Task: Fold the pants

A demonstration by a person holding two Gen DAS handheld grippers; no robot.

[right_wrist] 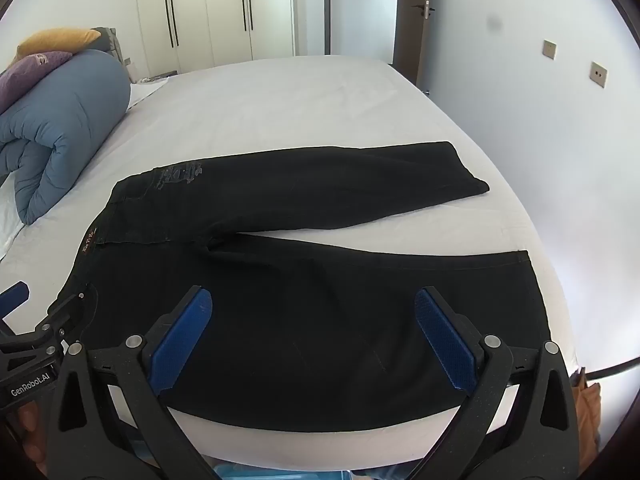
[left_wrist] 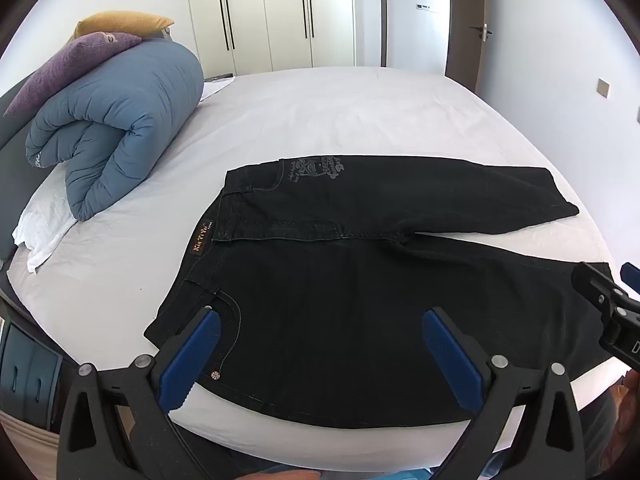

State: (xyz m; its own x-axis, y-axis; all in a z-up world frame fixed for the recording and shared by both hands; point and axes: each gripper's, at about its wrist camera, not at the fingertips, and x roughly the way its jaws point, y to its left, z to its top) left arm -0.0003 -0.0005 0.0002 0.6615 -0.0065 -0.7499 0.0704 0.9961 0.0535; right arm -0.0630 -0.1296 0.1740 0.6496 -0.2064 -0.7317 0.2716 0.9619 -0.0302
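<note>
- Far left, a rolled blue duvet (left_wrist: 116,128) sits on the bed (left_wrist: 320,120), purple pillow (left_wrist: 68,68) and yellow pillow (left_wrist: 120,22) stacked on top.
- Left gripper (left_wrist: 320,354) hovers near the waistband end, fingers (left_wrist: 188,356) spread wide, nothing between them.
- Centre stage: black pants (left_wrist: 360,280) lie flat on the white sheet, waistband left, legs fanned out to the right, near leg along the bed's front edge.
- Right gripper (right_wrist: 314,338) hangs over the near leg, fingers (right_wrist: 448,340) wide apart, gripping nothing.
- Behind, white wardrobe (left_wrist: 272,12) doors and a door (left_wrist: 464,20).
</note>
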